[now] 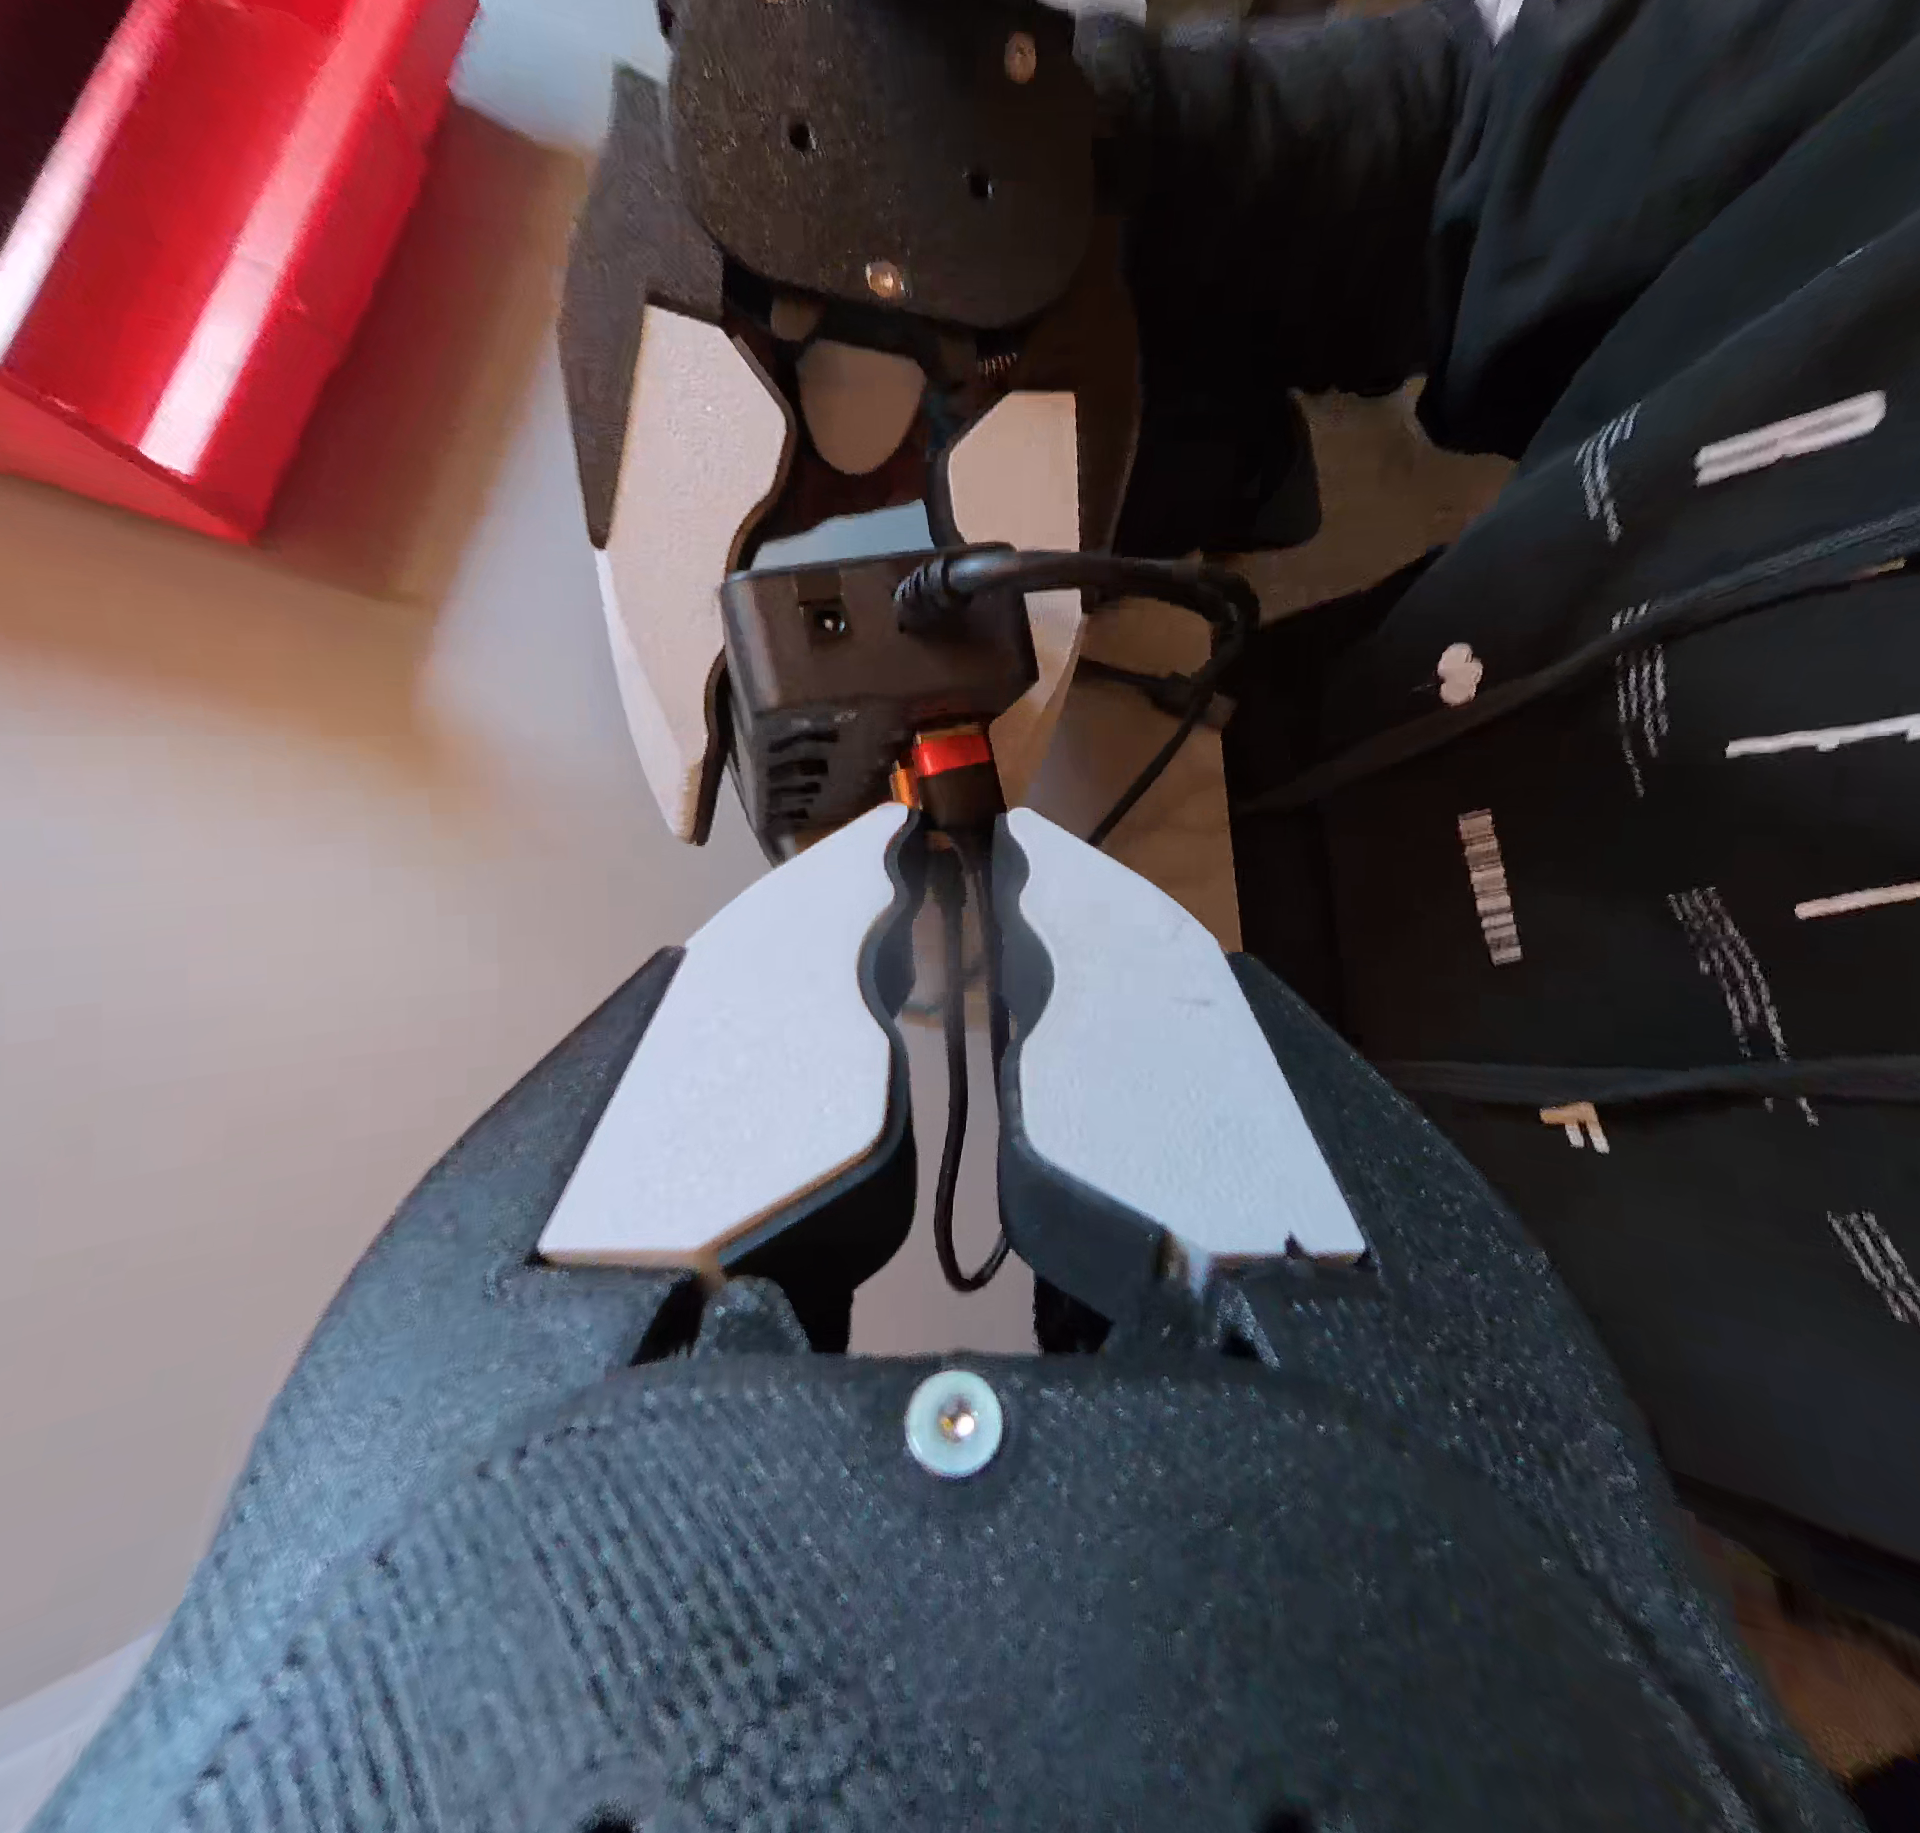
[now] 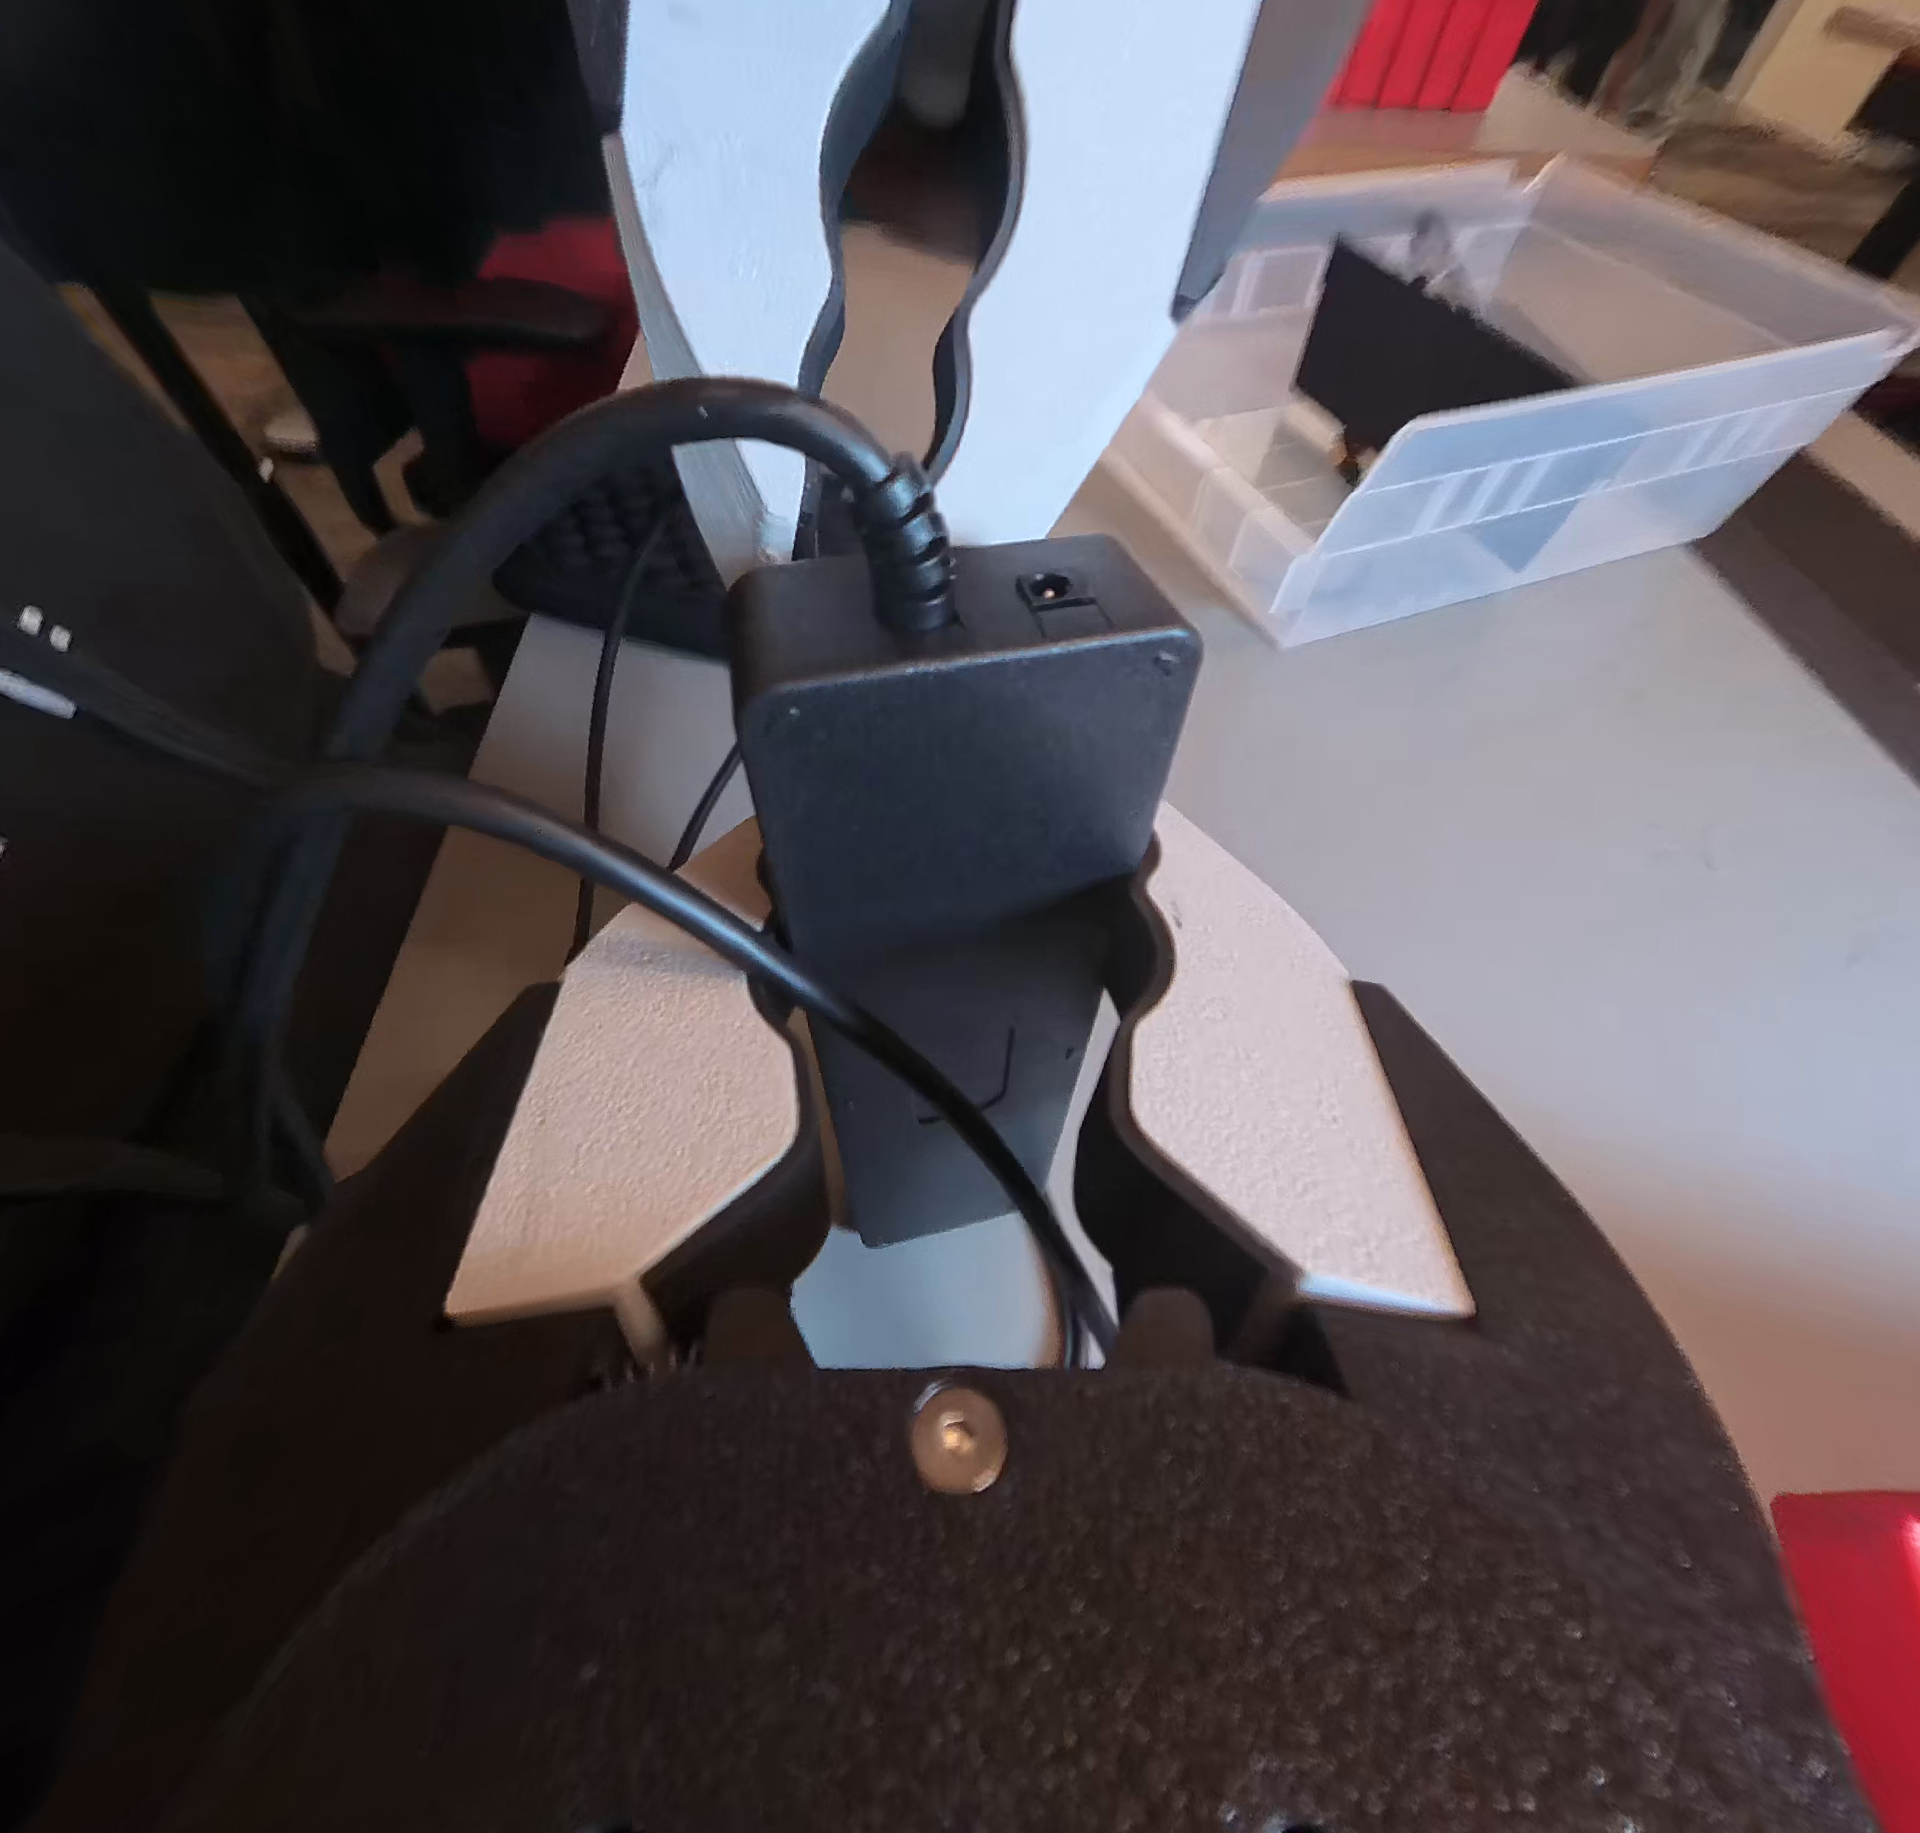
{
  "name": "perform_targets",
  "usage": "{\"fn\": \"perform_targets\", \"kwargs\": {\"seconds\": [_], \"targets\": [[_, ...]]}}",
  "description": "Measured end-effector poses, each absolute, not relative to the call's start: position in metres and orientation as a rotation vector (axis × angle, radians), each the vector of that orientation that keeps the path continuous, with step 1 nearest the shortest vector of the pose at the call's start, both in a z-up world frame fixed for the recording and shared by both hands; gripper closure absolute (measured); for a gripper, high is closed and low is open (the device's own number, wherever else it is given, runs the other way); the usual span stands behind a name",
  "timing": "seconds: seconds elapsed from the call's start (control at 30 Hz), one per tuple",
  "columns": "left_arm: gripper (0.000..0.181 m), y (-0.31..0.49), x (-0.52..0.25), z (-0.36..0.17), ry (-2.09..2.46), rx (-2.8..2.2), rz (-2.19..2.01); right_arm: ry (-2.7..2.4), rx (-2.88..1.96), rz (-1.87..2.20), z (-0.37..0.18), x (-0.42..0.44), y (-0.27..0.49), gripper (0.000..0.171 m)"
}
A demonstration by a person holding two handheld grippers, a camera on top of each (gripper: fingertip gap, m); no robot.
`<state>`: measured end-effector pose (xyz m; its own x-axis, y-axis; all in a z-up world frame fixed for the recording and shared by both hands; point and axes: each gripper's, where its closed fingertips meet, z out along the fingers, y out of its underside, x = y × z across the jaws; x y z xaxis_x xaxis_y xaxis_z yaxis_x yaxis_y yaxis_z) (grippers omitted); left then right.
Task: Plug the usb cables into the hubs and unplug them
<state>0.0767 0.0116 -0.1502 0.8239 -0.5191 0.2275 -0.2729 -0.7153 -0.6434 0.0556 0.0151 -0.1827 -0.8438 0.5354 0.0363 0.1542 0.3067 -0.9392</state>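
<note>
A black USB hub is held off the table. My right gripper is shut on its body, with one pad on each side. A thick black cable leaves the hub's far end beside a small round socket. My left gripper faces it and is shut on a black USB plug with a red and orange band. The plug's front end sits at the hub's side face. How deep it sits is hidden. The plug's thin cable hangs between my left fingers.
A red box stands on the pale table at the left. A clear plastic organiser with a black item in it lies on the table at the right. A person's black patterned clothing is close by. A thin black cable crosses the right gripper. Left tips to right tips: about 4 cm.
</note>
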Motion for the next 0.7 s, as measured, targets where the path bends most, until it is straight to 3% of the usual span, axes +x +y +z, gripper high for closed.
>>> {"fn": "perform_targets", "kwargs": {"seconds": [0.13, 0.23, 0.37, 0.5, 0.6, 0.67, 0.7], "targets": [[0.170, 0.011, 0.073, -0.137, 0.475, -2.175, -0.594, -2.171, -0.609, 1.594, -0.173, 0.055, 0.019, 0.113], [0.157, 0.005, 0.047, -0.126, 0.380, -1.984, -0.538, -2.134, -0.579, 1.656, -0.168, 0.059, 0.021, 0.114], [0.152, -0.007, 0.000, -0.139, 0.118, -1.780, -0.613, -1.918, -0.554, 1.884, -0.134, 0.059, 0.029, 0.113], [0.119, 0.015, 0.021, -0.175, 0.187, -1.818, -0.464, -1.616, -0.567, 2.110, -0.089, 0.045, 0.036, 0.113], [0.097, 0.038, 0.051, -0.166, 0.309, -1.811, -0.374, -1.560, -0.586, 2.151, -0.078, 0.032, 0.026, 0.113], [0.110, 0.048, 0.057, -0.161, 0.349, -1.810, -0.320, -1.593, -0.599, 2.105, -0.081, 0.024, 0.017, 0.113], [0.127, 0.052, 0.049, -0.165, 0.353, -1.841, -0.229, -1.616, -0.610, 2.078, -0.084, 0.022, 0.014, 0.113]]}}
